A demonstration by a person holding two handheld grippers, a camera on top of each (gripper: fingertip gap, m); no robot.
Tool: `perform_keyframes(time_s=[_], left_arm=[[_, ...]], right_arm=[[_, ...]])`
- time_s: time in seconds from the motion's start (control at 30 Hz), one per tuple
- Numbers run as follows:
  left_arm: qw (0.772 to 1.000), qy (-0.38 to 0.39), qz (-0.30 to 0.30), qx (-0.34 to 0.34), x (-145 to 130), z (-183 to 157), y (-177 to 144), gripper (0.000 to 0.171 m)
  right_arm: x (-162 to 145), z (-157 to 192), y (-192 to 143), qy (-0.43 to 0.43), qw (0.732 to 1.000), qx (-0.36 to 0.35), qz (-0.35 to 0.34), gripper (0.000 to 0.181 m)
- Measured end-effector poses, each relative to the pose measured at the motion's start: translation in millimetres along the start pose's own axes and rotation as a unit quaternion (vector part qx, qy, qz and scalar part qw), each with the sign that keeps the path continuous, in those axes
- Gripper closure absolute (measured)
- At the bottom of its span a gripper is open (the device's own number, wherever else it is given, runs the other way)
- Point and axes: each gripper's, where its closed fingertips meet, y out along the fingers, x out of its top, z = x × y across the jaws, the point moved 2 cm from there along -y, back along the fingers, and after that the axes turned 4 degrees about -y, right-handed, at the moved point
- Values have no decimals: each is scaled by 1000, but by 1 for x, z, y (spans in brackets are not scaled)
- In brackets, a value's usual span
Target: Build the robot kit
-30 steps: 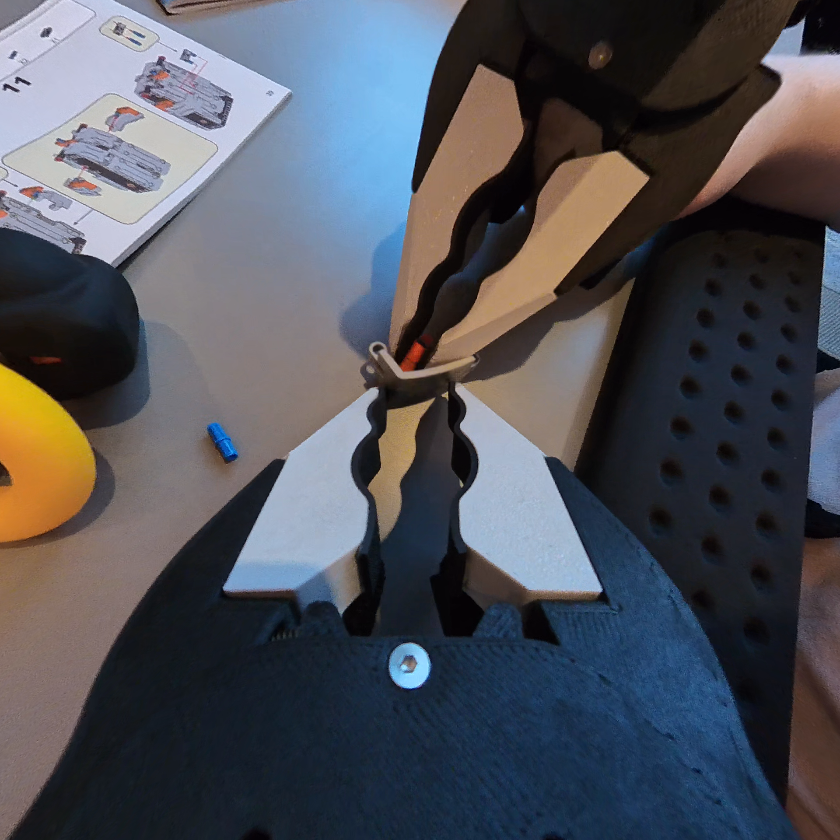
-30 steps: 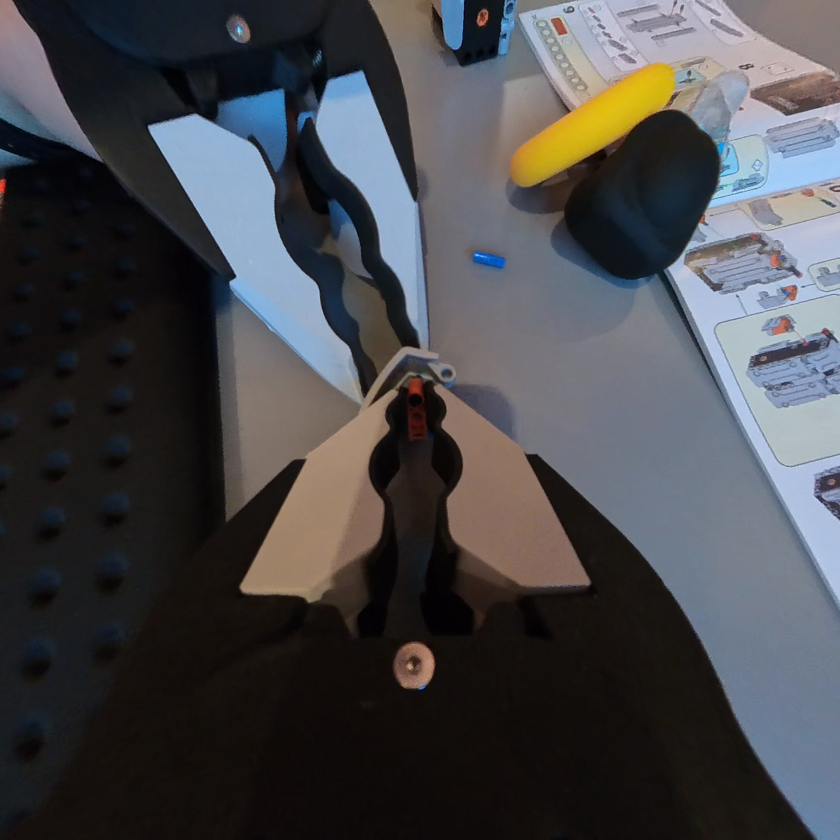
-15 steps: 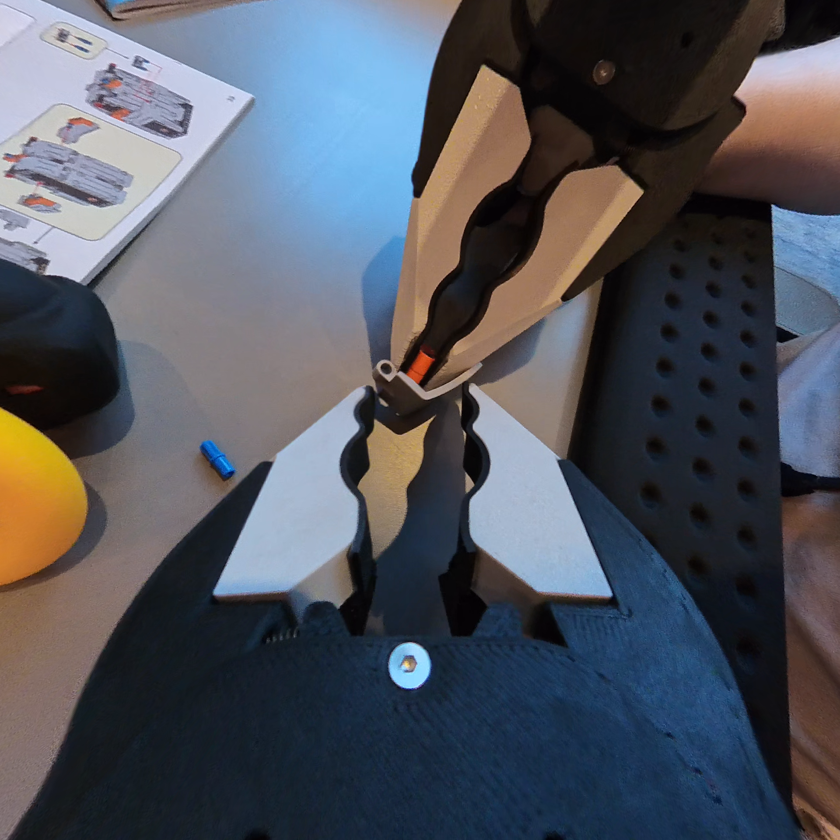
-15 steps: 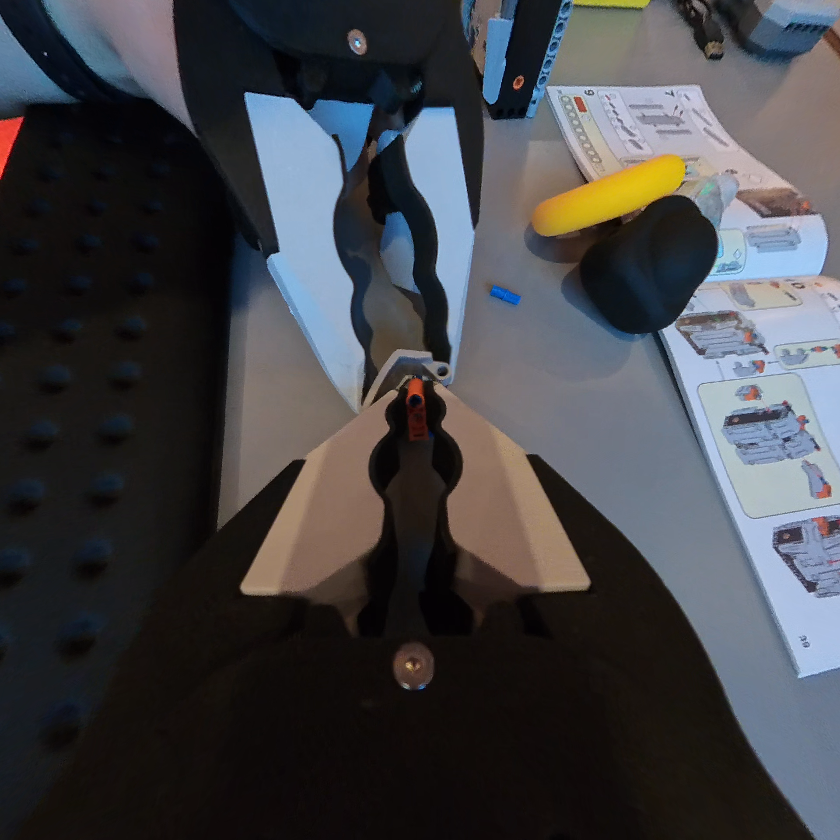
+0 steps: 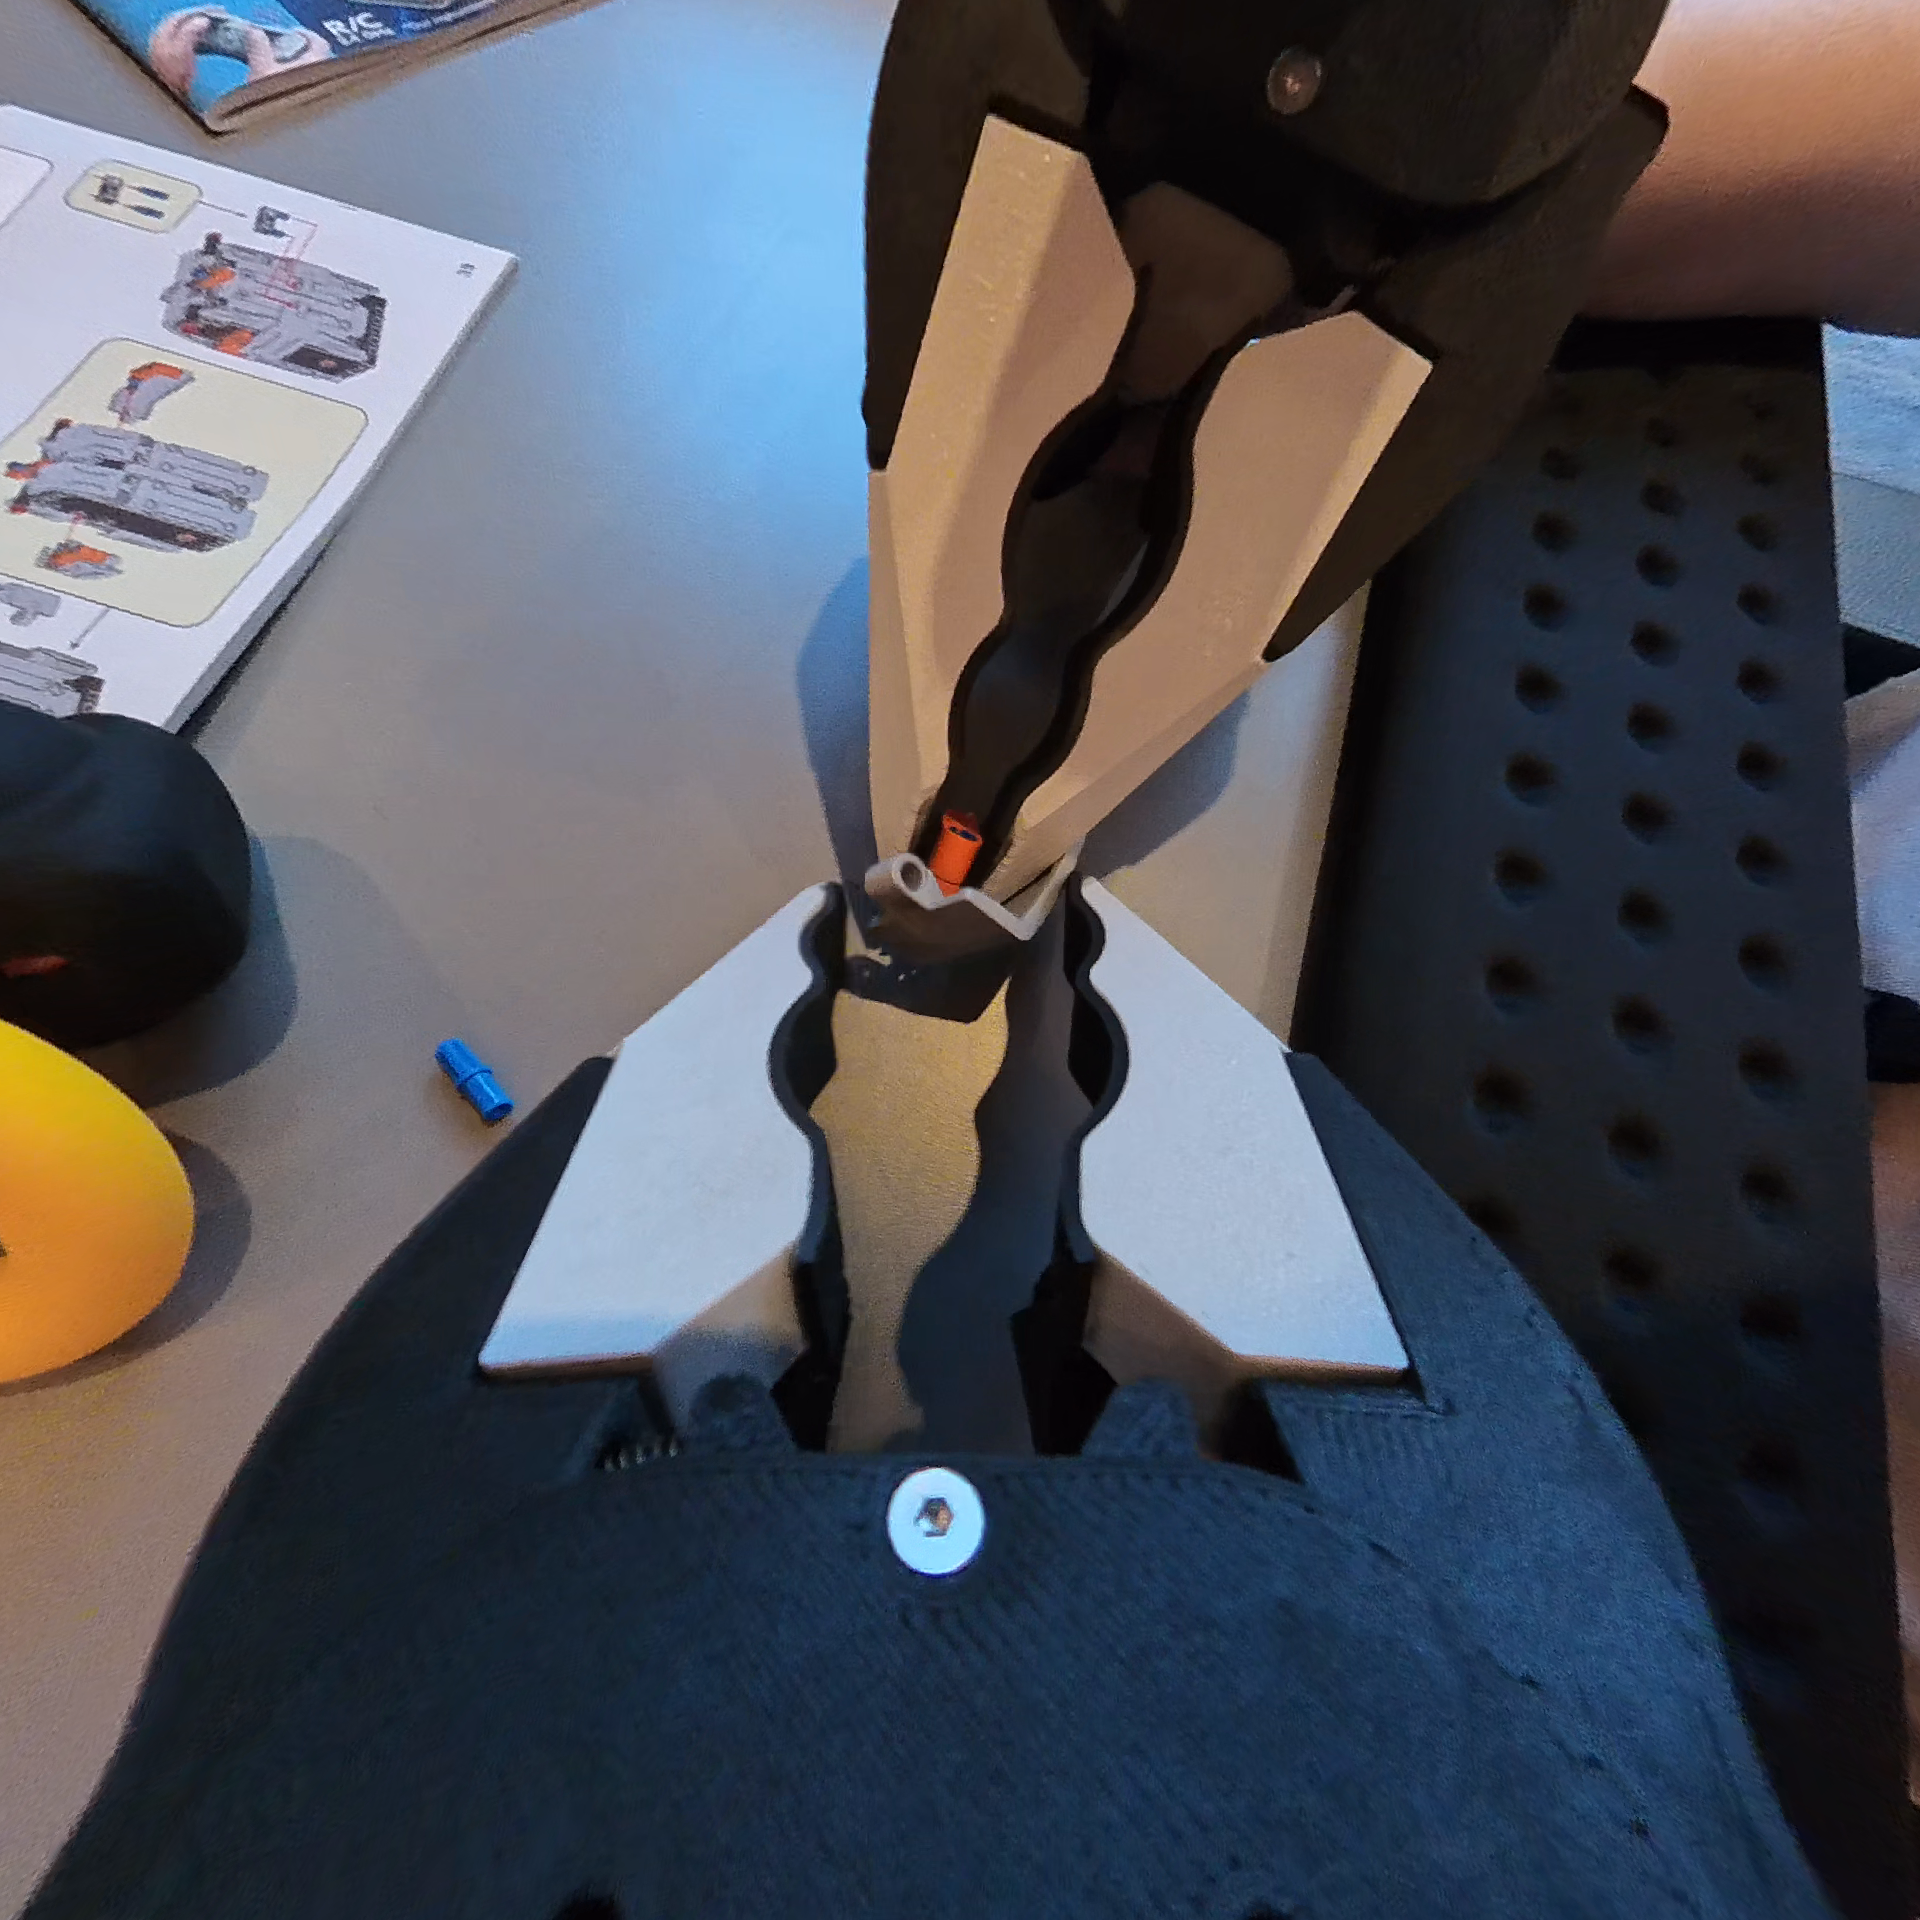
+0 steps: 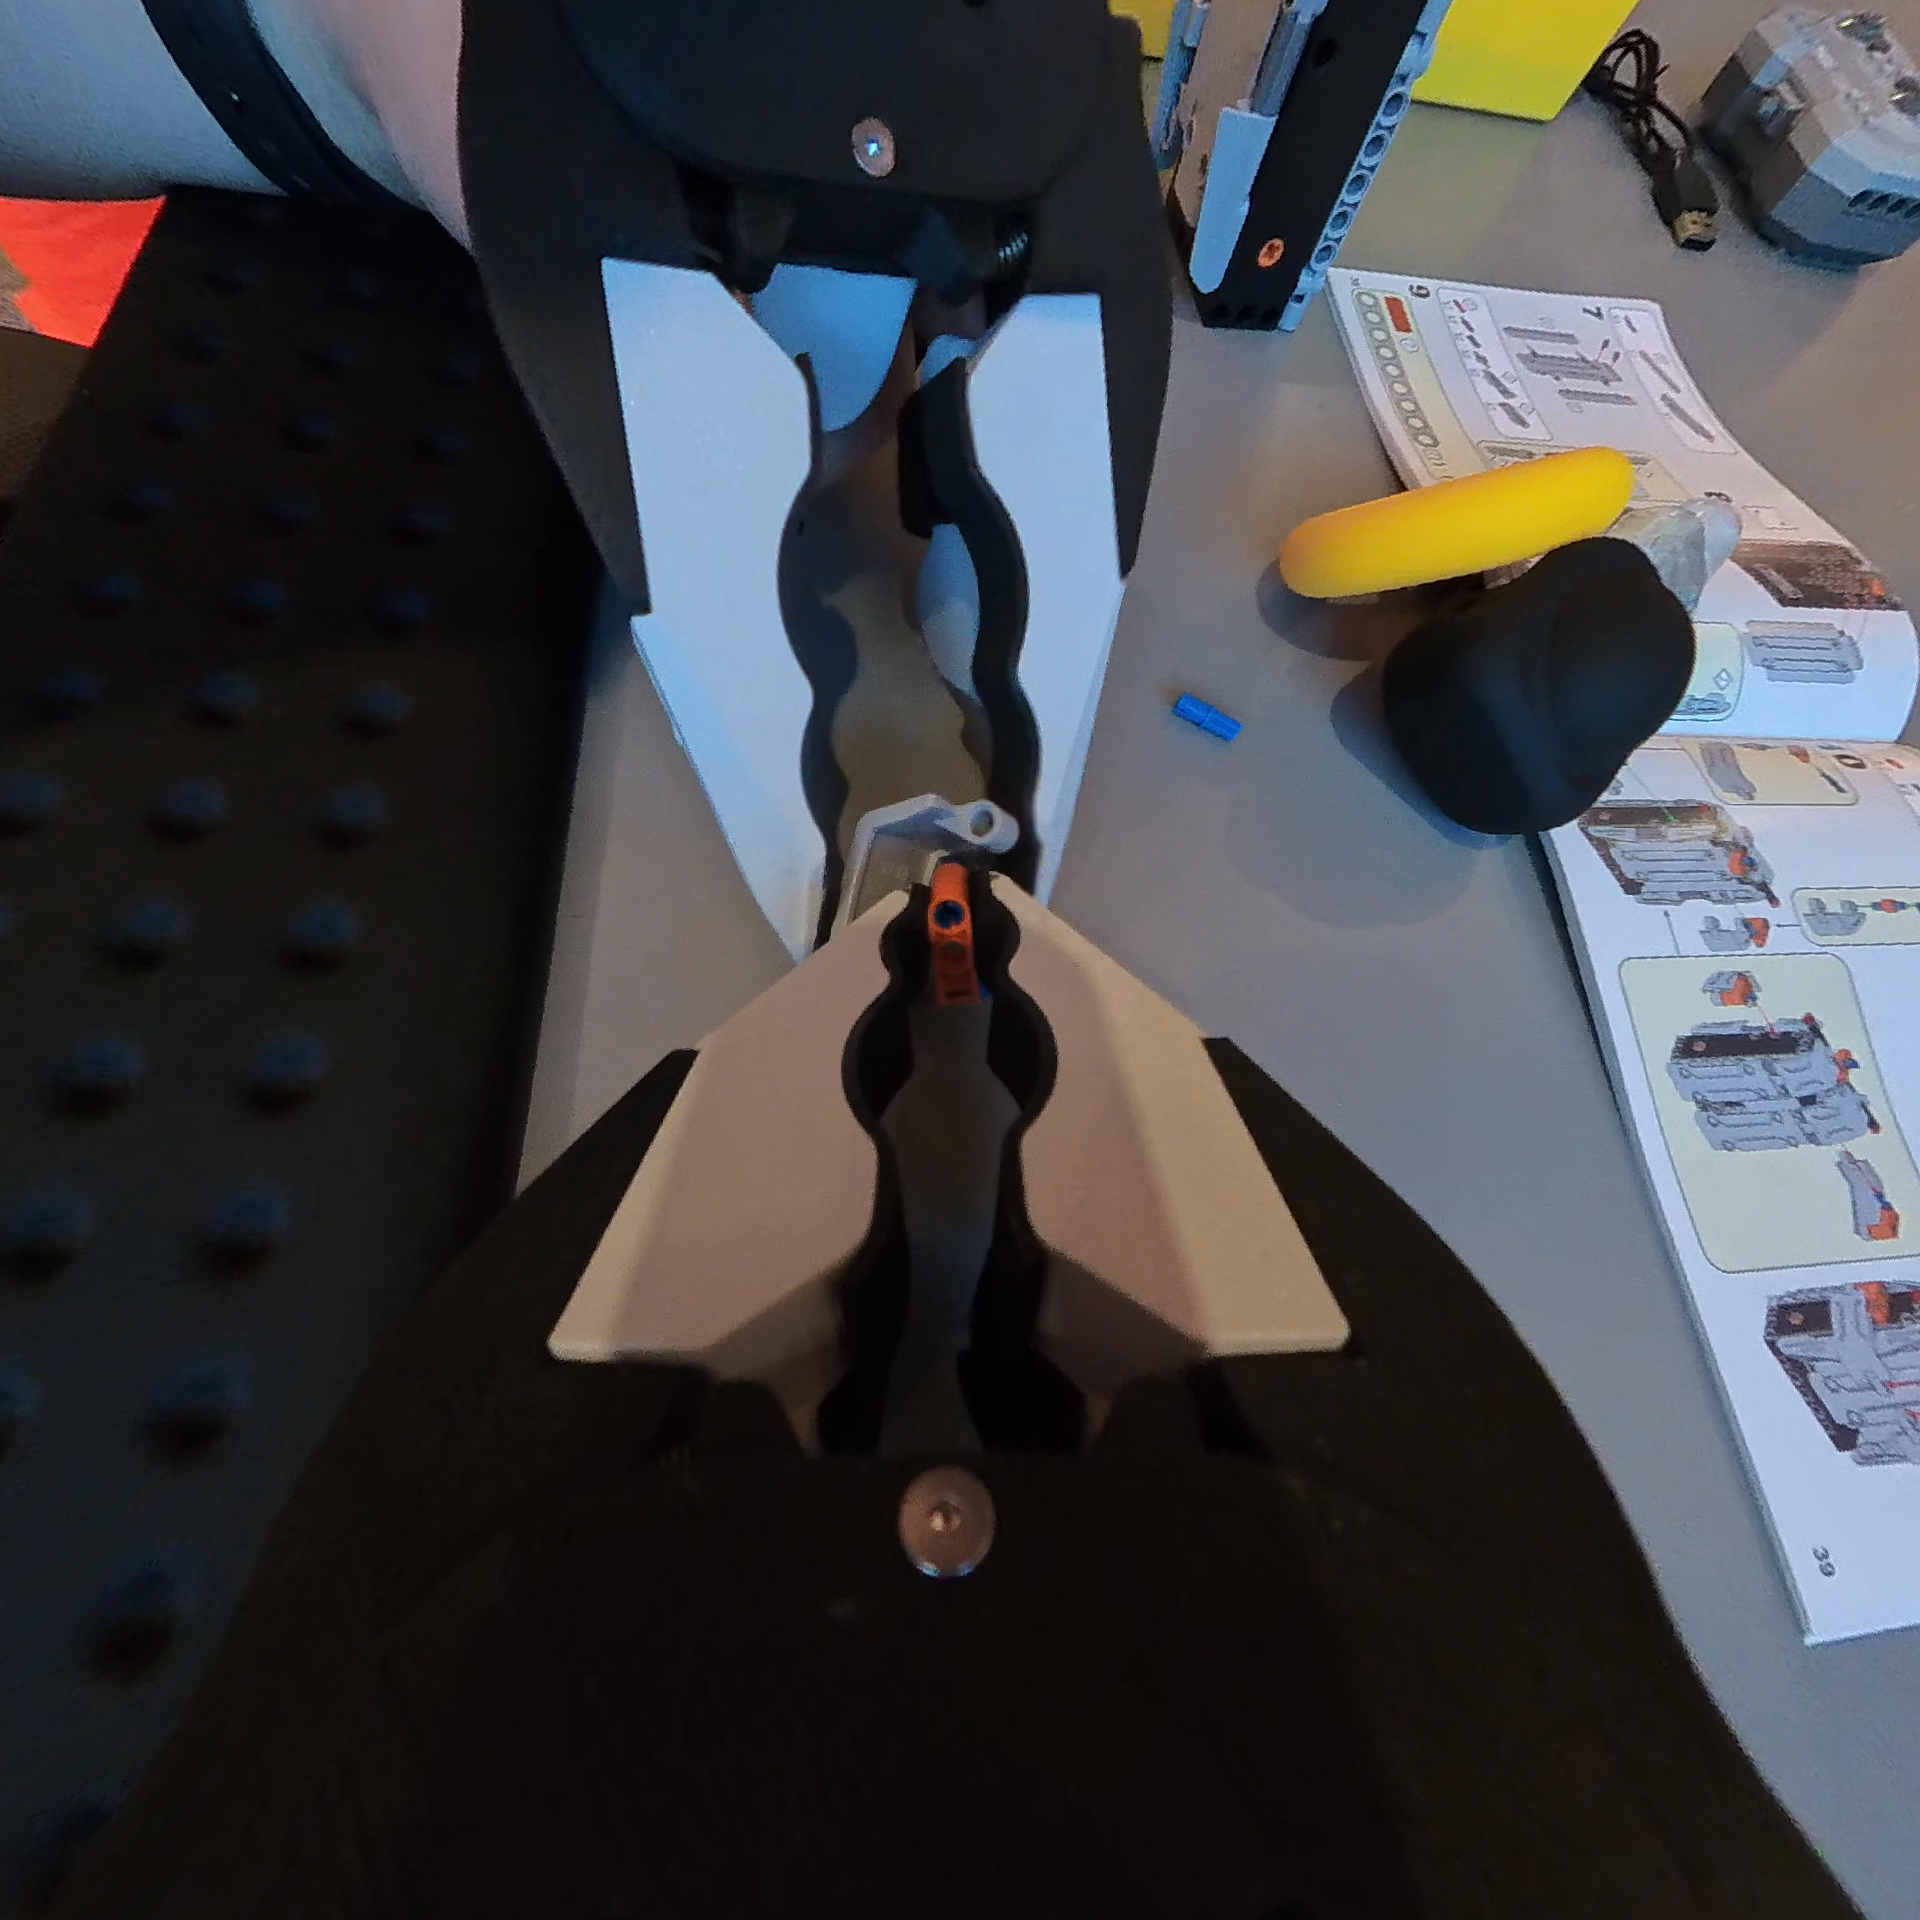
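Note:
My right gripper (image 6: 951, 904) is shut on a small orange connector piece (image 6: 951, 935) with a blue pin in it. The piece's far end meets a light grey angled piece (image 6: 920, 831). My left gripper (image 5: 956, 904) faces the right one tip to tip. Its fingers (image 5: 707, 1143) stand apart, with the grey piece (image 5: 935, 899) in the gap between the tips. In the left wrist view the right gripper (image 5: 966, 842) comes down from above with the orange piece (image 5: 954, 840) in its tips. Both hover just above the grey table.
A loose blue pin (image 5: 473, 1081) lies on the table, left of my left gripper. A yellow rounded object (image 6: 1455, 520), a black rounded object (image 6: 1538, 686) and an open instruction booklet (image 6: 1621, 1122) lie nearby. A black studded mat (image 6: 208, 831) flanks the grippers. A black and grey brick assembly (image 6: 1288, 156) stands at the back. The tips of both grippers are at nearly the same place.
My left gripper's fingers have spread apart around the grey piece. The right gripper has stayed shut on the orange piece, and both views have pulled back and tilted a little.

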Motion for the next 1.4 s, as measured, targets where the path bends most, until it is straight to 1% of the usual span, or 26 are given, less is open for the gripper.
perform_keyframes(time_s=[0.1, 0.17, 0.27, 0.53, 0.7, 0.87, 0.97, 1.13, 1.3, 1.4], left_arm=[[1000, 4, -5, 5, 1, 0, -1, 131], [1000, 11, -9, 2, 1, -2, -2, 136], [1000, 11, -20, 2, 4, -3, -4, 137], [998, -45, -35, -20, 8, 0, -9, 138], [996, -72, -54, -25, 13, 3, -14, 141], [994, -80, -65, -39, 16, -1, -15, 141], [995, -74, -58, -33, 16, -2, -14, 142], [994, -69, -82, -32, 23, -5, -19, 143], [987, -107, -106, -55, 27, -3, -24, 144], [985, -105, -125, -51, 32, -2, -29, 145]], right_arm=[[0, 1, 0, 2, 1000, 4, -2, 174], [0, 1, 0, 4, 1000, 7, -2, 174], [-1, 0, 0, 13, 1000, 13, -2, 174], [2, -4, -7, 28, 999, 21, -25, 175], [6, -12, -17, 14, 999, -5, -38, 175], [14, -11, -21, -11, 998, -10, -58, 175], [11, -9, -17, -3, 999, 0, -49, 175], [16, -12, -22, -3, 998, -13, -65, 175], [24, -16, -30, 18, 995, -23, -94, 175], [29, -18, -34, 33, 993, -27, -111, 175]])
